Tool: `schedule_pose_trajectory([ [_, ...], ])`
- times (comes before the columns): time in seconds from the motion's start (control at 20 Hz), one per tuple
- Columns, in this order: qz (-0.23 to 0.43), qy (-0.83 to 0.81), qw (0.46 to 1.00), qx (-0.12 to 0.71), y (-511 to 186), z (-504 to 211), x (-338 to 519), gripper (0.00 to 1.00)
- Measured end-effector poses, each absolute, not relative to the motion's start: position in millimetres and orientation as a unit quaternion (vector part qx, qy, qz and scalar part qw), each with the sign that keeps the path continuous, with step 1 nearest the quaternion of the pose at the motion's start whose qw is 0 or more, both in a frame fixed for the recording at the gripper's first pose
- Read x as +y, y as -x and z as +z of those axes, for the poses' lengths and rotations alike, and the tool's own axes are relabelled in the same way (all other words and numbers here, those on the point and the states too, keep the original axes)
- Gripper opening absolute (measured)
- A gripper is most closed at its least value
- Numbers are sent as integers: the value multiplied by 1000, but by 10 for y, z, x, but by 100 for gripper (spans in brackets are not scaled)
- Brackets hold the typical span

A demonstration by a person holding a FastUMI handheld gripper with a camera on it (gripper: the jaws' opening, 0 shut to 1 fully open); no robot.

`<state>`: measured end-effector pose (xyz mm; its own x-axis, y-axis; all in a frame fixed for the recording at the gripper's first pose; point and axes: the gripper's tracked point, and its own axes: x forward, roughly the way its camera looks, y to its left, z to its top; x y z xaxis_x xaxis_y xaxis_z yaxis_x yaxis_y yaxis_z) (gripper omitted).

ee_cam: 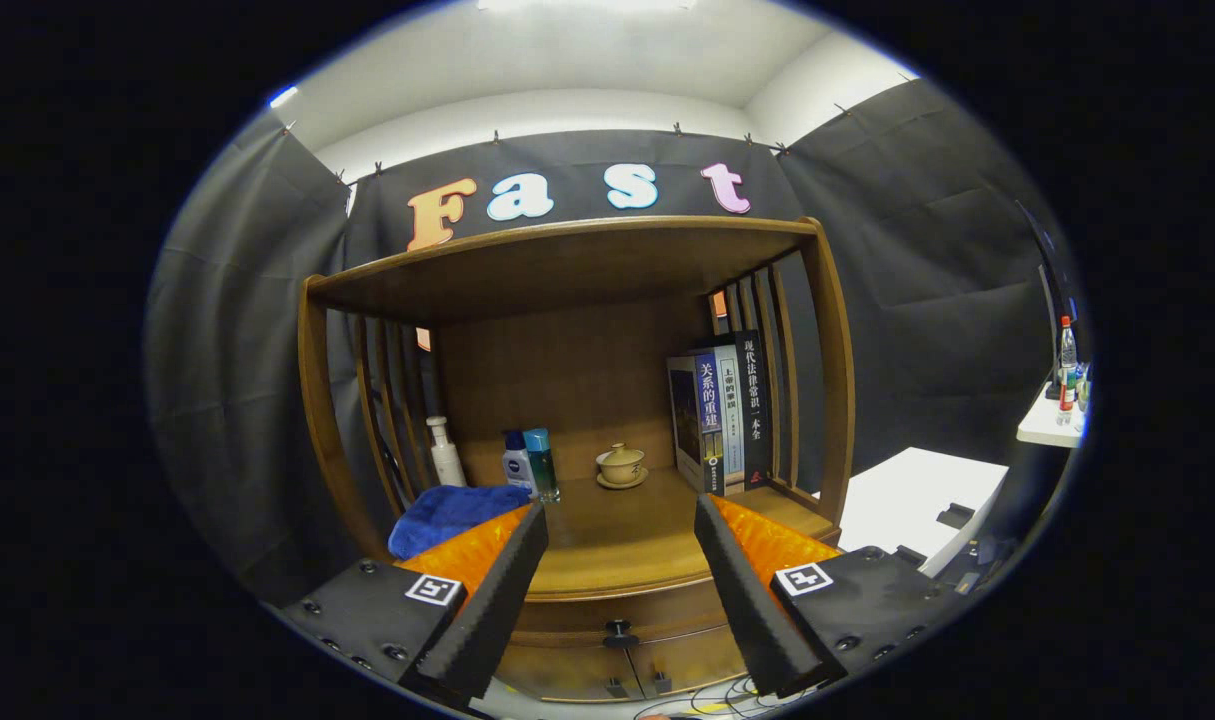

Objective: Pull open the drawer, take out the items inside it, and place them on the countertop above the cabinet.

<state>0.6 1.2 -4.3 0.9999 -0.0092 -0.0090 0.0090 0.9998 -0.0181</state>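
Observation:
A wooden cabinet stands ahead with a countertop (607,550) under a roofed shelf. Below the countertop's front edge sits the drawer (607,655), closed, with a small dark knob (619,632) in its middle. My gripper (622,515) is open, its two black-padded fingers (497,590) spread wide above and in front of the drawer, nothing between them. The knob lies low between the fingers, apart from both. What the drawer holds is hidden.
On the countertop: a blue cloth (452,512) at the left, a white pump bottle (446,455), two small bottles (529,463), a lidded tea cup on a saucer (621,466), upright books (722,410) at the right. A white table (917,510) stands right of the cabinet. Cables (727,695) lie on the floor.

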Motion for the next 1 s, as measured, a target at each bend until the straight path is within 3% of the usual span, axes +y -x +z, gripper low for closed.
schedule_pose_trajectory([
  [0.65, -5, 14, 1000, -26, -58, -228, -7, 98],
  [1.0, 4, 0, 1000, 12, -303, -1046, -76, 98],
])
